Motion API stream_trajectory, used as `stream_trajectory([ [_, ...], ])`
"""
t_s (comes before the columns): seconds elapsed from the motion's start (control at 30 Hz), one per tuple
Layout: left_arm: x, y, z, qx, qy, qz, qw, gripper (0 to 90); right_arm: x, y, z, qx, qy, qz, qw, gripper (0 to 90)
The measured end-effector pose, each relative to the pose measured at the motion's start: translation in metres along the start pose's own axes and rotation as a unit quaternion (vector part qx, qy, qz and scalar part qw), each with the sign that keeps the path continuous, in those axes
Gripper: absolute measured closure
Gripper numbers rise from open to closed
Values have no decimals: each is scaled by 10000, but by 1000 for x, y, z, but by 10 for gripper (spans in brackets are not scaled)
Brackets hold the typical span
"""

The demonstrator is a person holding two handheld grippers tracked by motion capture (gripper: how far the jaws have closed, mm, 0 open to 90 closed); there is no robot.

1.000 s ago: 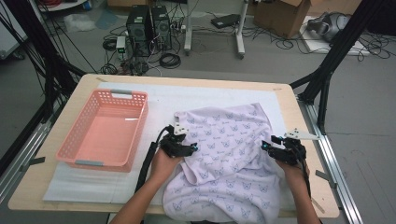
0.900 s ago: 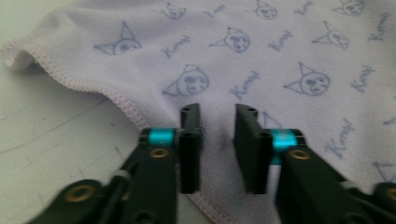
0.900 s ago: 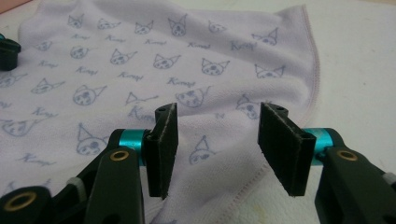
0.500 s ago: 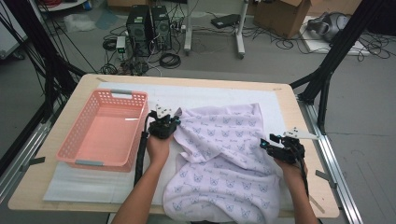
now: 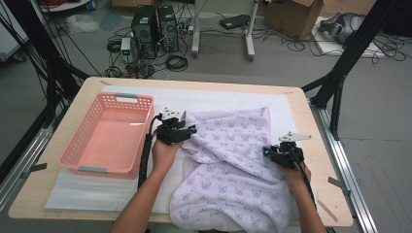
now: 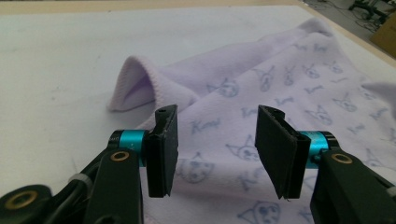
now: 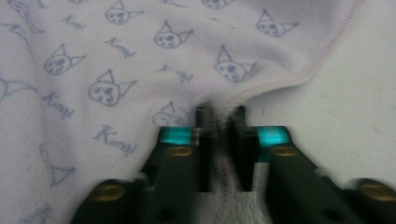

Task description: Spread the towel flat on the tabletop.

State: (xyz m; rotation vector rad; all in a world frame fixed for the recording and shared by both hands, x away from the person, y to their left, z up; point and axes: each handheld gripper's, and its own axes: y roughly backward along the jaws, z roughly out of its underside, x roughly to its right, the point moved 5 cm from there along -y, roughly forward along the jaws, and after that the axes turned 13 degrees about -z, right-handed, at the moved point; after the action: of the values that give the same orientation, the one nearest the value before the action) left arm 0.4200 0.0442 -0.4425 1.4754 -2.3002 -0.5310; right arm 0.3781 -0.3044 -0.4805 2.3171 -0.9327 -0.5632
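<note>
One lilac blanket printed with small cat faces lay rumpled over the right half of the surface, its near end spilling over the edge at six o'clock and its far corner reaching toward twelve. A white sheet covered most of the wood beneath it. At the blanket's ten o'clock corner the cloth had been folded back on itself — in the left gripper view the rolled hem stood up as a small arch on the white sheet.

Just above that fold hung the left tool, its jaws parted and just then widening, with nothing pressed between the pads; blanket showed behind the gap, but the pads stood clear of it. The left hand gripped the tool from the six o'clock side, forearm running down to the bottom of the high view.

At the blanket's three o'clock edge sat the right tool, whose jaws had just been closing. In the right gripper view they stood pinched on the stitched hem, a ridge of cloth bunched between them — the picture was somewhat blurred, yet the grip was plain. The right hand held it from below.

Well apart from the blanket, at nine o'clock on the surface, a pink plastic basket rested on the white sheet, just beside the left forearm. Beyond the far edge, at twelve, computer towers and loose cables lay on the floor.
</note>
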Motion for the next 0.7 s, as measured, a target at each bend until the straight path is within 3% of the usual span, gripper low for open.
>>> stream_trajectory([
  [0.03,3,2,0,-2,-39,29,10000,494,3,-2,-3,-5,-6,17,10000,861],
  [0.1,9,5,1,-81,-139,212,9996,498,12,-5,-10,9,33,366,9993,864],
  [0.17,14,7,2,-159,-284,362,9988,523,24,-7,-16,108,-113,720,9973,864],
  [0.27,18,9,4,-177,-372,440,9982,515,47,-6,-23,259,-392,1286,9906,864],
  [0.33,18,11,8,-132,-317,416,9985,516,58,-3,-25,378,-588,1641,9840,865],
  [0.4,17,10,15,-241,-326,416,9983,511,65,1,-25,520,-758,1801,9793,863],
  [0.43,17,10,18,-261,-316,431,9982,508,66,2,-25,587,-851,1754,9791,851],
  [0.47,16,10,22,-287,-281,445,9982,505,66,1,-24,598,-916,1618,9807,826],
  [0.57,16,7,31,-478,-258,452,9975,474,62,3,-22,556,-970,1331,9848,668],
  [0.7,22,1,41,-762,-484,412,9951,429,50,14,-22,755,-860,1122,9871,641],
])
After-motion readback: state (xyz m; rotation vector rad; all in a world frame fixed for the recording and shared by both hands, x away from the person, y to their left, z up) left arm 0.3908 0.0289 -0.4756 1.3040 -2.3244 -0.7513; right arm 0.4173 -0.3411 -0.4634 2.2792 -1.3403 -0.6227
